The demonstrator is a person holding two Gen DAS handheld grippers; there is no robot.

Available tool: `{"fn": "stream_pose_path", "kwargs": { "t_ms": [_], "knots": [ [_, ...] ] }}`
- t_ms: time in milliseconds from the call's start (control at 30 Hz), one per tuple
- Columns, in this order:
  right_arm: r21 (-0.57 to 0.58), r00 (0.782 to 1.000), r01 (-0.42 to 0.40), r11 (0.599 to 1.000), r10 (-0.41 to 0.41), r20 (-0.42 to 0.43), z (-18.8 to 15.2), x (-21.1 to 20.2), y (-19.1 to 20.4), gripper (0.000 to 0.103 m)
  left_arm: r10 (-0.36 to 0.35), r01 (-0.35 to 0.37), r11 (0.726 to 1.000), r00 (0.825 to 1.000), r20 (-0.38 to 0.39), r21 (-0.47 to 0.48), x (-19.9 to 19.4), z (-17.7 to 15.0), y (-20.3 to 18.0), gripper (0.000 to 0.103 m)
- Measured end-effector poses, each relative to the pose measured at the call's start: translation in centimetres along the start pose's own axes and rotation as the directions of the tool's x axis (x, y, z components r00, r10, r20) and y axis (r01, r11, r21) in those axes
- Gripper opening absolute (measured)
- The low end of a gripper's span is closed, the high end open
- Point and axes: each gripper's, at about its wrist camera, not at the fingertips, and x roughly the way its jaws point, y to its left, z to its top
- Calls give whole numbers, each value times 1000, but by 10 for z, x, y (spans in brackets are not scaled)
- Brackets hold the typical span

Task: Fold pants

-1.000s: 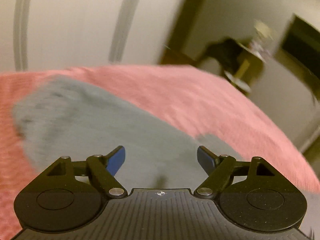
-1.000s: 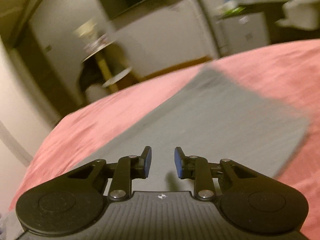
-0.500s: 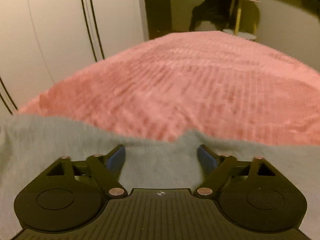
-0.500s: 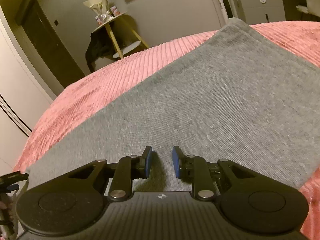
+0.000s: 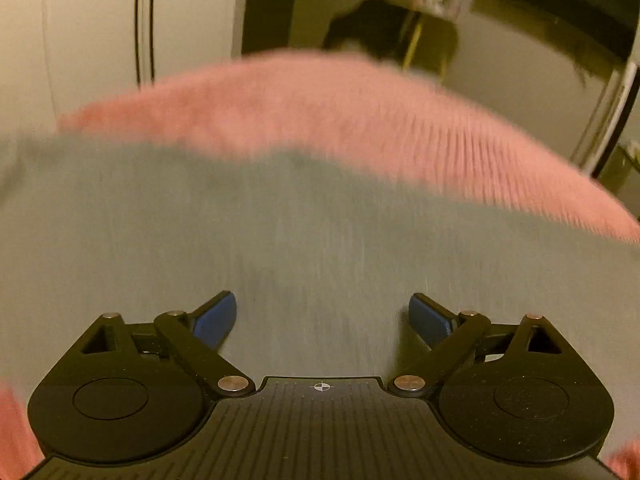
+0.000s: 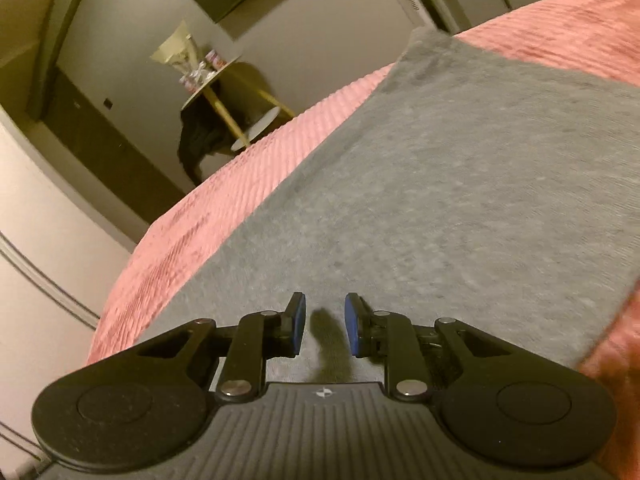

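The grey pants (image 6: 460, 184) lie flat on the pink ribbed bedspread (image 6: 240, 184). In the right wrist view they stretch from my gripper to the far right corner. My right gripper (image 6: 325, 328) hovers just above the cloth with a narrow gap between its blue pads and nothing in it. In the blurred left wrist view the pants (image 5: 280, 232) fill the lower half. My left gripper (image 5: 322, 318) is wide open over them and holds nothing.
The pink bedspread (image 5: 320, 112) runs beyond the pants to the bed's far edge. A small round side table (image 6: 224, 92) with dark cloth hanging on it stands past the bed by the wall. White wardrobe doors (image 5: 92, 32) are on the left.
My left gripper has swung and pulled back, so more grey cloth fills its view. My right gripper has moved lower and closer to the pants; its narrow gap is unchanged.
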Motion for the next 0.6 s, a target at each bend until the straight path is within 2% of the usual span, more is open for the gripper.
{"fn": "stream_pose_path", "kwargs": {
  "t_ms": [100, 200, 300, 367, 467, 600],
  "knots": [
    [63, 999, 16, 998, -19, 37, 2, -16, -19, 21, 21, -21, 1000, 1000, 15, 6, -11, -9, -3, 97],
    [116, 993, 42, 992, -54, 104, 1, -41, -50, 19, -40, 40, 995, 999, 5, -86, -24, -10, 6, 97],
    [153, 976, 106, 983, -132, 175, 4, -70, -83, 18, -48, 50, 986, 999, 15, -159, -31, -16, 18, 97],
    [200, 958, 160, 967, -201, 204, 8, -86, -104, 18, -30, 32, 989, 999, 14, -147, -36, -17, 17, 97],
    [338, 950, 167, 926, -242, 196, 14, -101, -133, 23, -2, 3, 995, 1000, 16, -96, -37, -20, 9, 97],
    [451, 969, 35, 892, -140, 202, 16, -105, -162, 32, 14, -13, 998, 1000, 18, -54, -34, -22, 3, 98]
  ]
}}
